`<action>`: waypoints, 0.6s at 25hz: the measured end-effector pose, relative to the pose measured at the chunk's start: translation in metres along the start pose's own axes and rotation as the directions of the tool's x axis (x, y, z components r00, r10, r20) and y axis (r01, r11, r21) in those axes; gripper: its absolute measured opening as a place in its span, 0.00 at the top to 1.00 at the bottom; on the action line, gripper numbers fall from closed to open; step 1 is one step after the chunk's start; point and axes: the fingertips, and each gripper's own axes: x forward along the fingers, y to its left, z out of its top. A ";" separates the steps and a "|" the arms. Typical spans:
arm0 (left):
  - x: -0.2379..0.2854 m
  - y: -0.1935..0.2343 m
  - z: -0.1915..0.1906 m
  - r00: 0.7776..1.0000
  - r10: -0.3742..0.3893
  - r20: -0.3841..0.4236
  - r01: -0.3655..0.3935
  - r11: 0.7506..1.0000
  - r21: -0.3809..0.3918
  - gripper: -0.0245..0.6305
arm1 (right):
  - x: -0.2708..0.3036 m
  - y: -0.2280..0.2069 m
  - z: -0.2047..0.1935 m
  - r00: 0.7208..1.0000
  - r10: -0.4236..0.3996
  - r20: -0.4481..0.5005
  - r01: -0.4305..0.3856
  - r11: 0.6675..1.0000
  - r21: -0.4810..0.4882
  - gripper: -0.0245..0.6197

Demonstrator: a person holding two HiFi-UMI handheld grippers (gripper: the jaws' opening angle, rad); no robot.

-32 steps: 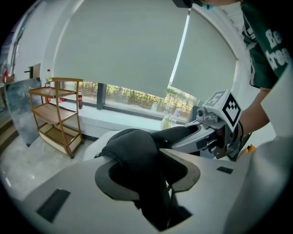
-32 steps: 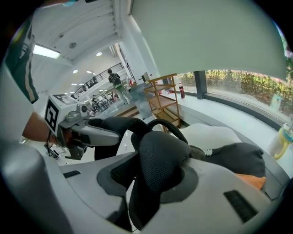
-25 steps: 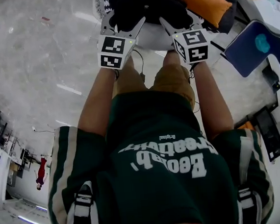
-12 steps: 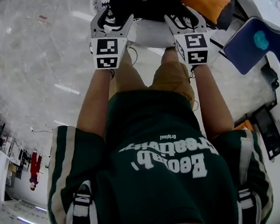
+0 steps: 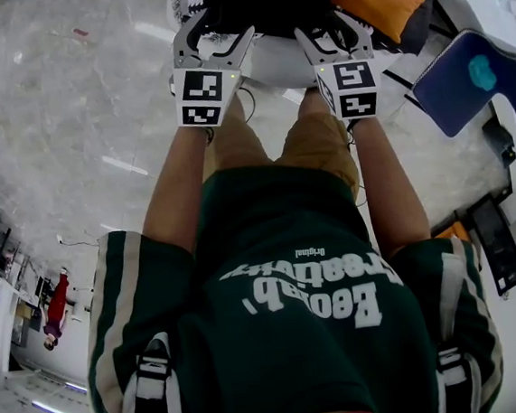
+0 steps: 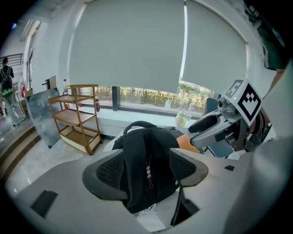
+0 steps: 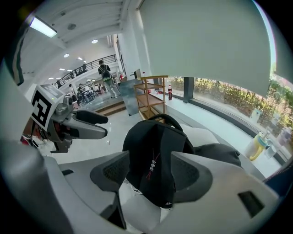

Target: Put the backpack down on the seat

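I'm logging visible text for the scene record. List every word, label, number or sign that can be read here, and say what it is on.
"Original": small white print on the person's green shirt, upside down in the head view.
"Creativity", as far as it reads, with a second large word I cannot read surely: same shirt.
Marker cubes: square patterns, no letters.
Backpack zip beads: too small to read.

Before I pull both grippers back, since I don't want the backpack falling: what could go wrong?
The left gripper and right gripper have just been opening their jaws, the black backpack between each pair. It seems upright on the white seat; unsupported, it may topple. Either gripper could snag its beaded zipper cord on withdrawal.
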 end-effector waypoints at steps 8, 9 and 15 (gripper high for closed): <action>-0.009 0.005 0.016 0.996 0.054 0.074 -0.058 0.996 0.063 0.93 | -0.016 0.005 0.009 0.998 0.008 0.063 -0.002 0.996 -0.095 0.91; -0.010 0.004 0.018 0.995 0.050 0.083 -0.055 0.997 0.059 0.93 | -0.017 0.006 0.011 0.997 0.011 0.072 -0.004 0.995 -0.095 0.91; -0.028 -0.007 0.049 0.991 0.019 0.135 -0.026 0.998 0.057 0.93 | -0.040 0.010 0.040 0.987 0.003 0.163 0.016 0.994 -0.113 0.91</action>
